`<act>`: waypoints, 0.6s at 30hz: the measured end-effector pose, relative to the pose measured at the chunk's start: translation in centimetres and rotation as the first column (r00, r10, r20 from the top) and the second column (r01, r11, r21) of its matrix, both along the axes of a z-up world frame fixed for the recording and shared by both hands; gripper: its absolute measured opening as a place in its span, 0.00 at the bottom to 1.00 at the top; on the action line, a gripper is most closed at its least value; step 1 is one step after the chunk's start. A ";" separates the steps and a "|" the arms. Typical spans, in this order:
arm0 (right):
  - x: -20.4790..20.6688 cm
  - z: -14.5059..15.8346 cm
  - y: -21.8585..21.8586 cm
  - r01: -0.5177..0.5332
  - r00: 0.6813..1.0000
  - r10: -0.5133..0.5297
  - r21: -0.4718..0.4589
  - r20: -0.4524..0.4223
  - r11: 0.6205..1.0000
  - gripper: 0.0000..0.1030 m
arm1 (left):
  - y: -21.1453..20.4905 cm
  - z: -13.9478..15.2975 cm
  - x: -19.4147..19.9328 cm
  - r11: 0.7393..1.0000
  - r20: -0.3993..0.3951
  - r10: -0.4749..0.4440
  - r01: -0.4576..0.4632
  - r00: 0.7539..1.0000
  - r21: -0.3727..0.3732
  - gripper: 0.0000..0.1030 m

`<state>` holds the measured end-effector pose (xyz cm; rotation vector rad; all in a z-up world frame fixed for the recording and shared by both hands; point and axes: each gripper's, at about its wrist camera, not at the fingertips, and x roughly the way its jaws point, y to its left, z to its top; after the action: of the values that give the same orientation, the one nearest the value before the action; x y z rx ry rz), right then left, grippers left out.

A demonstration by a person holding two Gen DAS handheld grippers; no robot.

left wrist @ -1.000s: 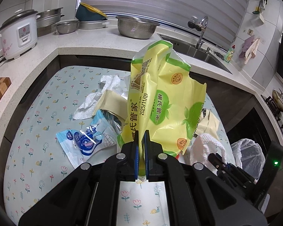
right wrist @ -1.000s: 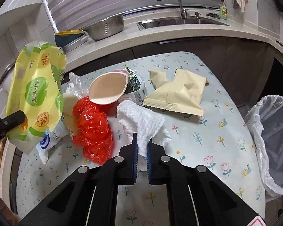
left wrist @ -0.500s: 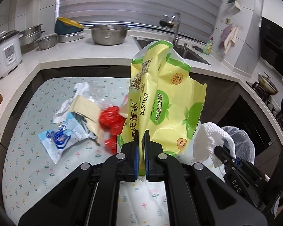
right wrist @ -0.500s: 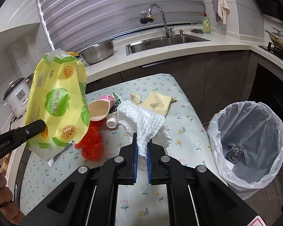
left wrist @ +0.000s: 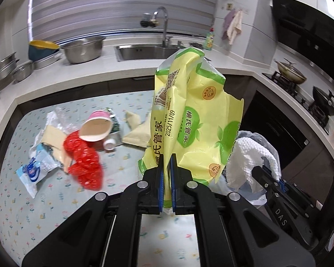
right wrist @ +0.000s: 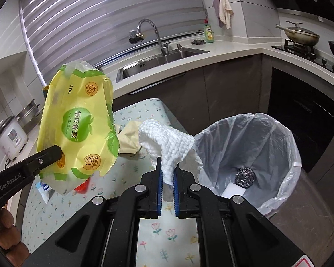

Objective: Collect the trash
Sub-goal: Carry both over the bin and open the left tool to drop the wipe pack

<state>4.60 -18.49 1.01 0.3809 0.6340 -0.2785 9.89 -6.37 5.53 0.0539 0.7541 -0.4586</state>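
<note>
My left gripper [left wrist: 166,158] is shut on the lower edge of a yellow and green plastic wrapper [left wrist: 193,120], which stands up above the table. From the right wrist view the same wrapper [right wrist: 78,129] hangs at the left, held by the left gripper [right wrist: 55,153]. My right gripper [right wrist: 167,163] is shut on a crumpled white paper towel [right wrist: 167,142]; that towel [left wrist: 249,158] shows at the right of the left wrist view. A bin with a clear liner [right wrist: 285,138] stands right of the table, with a steel scourer [right wrist: 245,175] and a white block inside.
On the flowered tablecloth [left wrist: 55,200] lie a red plastic bag [left wrist: 84,162], a tipped pink paper cup [left wrist: 95,126], a blue and white wrapper [left wrist: 35,166], a beige packet [left wrist: 138,133] and a small white cap [left wrist: 109,143]. Sink [left wrist: 144,51], bowls and stove line the counter.
Both grippers have swung to the right across the table with their loads held. The bin has come much closer in the right wrist view, and the trash pile has slid to the left.
</note>
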 end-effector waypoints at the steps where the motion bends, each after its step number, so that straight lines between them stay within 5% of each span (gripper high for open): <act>1: -0.5 0.0 -0.6 0.016 1.000 -0.016 0.001 0.001 1.000 0.07 | -0.9 0.0 -0.3 1.000 0.003 -0.018 0.018 1.000 0.004 0.04; 18: -6.0 -1.9 -9.3 0.226 0.974 -0.225 0.040 -0.020 0.973 0.07 | -13.3 -2.3 -2.4 0.973 -0.042 -0.222 0.224 0.974 0.052 0.04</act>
<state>-1.40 -27.76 -0.84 0.4924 0.6125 -0.4863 7.50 -19.66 3.22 0.1850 0.8002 -0.6540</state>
